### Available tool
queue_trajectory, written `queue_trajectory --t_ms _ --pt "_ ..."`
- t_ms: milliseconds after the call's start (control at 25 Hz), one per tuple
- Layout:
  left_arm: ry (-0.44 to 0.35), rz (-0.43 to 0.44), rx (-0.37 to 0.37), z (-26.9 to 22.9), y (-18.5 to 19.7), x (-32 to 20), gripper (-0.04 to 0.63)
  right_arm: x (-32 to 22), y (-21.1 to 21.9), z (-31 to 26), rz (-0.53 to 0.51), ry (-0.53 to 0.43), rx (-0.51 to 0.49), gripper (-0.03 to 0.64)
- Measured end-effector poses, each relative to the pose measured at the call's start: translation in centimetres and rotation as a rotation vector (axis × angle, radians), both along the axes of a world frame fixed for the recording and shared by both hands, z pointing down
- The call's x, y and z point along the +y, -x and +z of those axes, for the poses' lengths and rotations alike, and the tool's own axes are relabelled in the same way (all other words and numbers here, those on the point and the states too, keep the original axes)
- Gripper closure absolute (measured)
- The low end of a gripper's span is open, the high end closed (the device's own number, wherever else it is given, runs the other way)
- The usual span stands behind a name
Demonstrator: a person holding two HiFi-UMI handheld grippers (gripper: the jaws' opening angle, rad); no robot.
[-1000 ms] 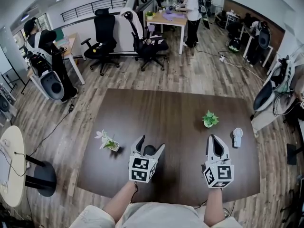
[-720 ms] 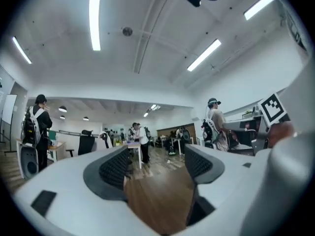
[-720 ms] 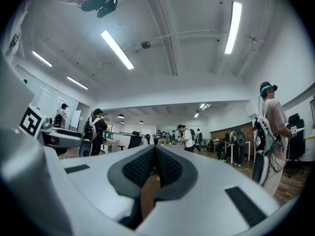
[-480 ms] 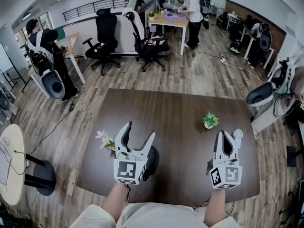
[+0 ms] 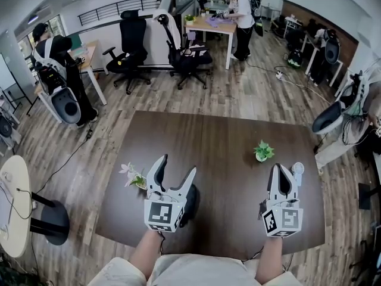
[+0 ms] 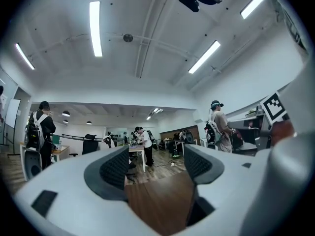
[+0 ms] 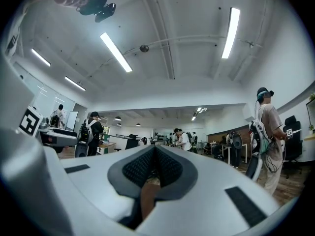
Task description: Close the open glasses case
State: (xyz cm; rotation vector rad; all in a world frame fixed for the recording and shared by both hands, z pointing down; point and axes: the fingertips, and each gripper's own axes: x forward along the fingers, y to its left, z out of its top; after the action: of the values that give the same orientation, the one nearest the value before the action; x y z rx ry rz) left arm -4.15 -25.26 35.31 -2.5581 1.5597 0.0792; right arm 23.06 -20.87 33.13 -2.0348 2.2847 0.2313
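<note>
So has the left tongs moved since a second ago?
Yes: the left tongs rose and shifted left toward the flower pot, off the dark case; jaws just closed slightly, still open, empty.

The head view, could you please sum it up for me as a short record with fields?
Table: dark brown wood
Left gripper: jaws apart after just closing slightly, nothing between them
Right gripper: jaws together, empty
Glasses case: dark, on the table, mostly hidden behind the Left gripper; whether it is open or shut cannot be told
Other things: white-flowered plant, green plant, small white fan
</note>
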Motion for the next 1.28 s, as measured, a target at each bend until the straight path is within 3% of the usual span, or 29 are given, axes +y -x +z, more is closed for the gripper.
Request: queue_trajectory --t_ms 240,440,560,600,1280 --pt "-0.003 -0.019 -0.010 0.3 0.3 0.0 0.294 -0.1 0.4 0.1 -0.008 0.003 0.003 0.616" --pt "-0.028 -0.038 -0.012 0.0 0.4 0.3 0.444 -0.1 0.3 0.2 -0.012 0.007 0.009 0.617" --pt "-0.016 -0.045 0.007 -0.1 0.7 0.2 0.581 -0.2 0.2 0.1 -0.011 0.007 0.011 0.617" --pt "-0.009 -0.045 0.014 0.0 0.8 0.2 0.594 -0.2 0.2 0.1 -0.010 0.007 0.011 0.617" --pt "0.018 -0.085 -0.020 0.9 1.3 -0.3 0.592 -0.3 0.5 0.8 -0.018 0.020 0.016 0.617"
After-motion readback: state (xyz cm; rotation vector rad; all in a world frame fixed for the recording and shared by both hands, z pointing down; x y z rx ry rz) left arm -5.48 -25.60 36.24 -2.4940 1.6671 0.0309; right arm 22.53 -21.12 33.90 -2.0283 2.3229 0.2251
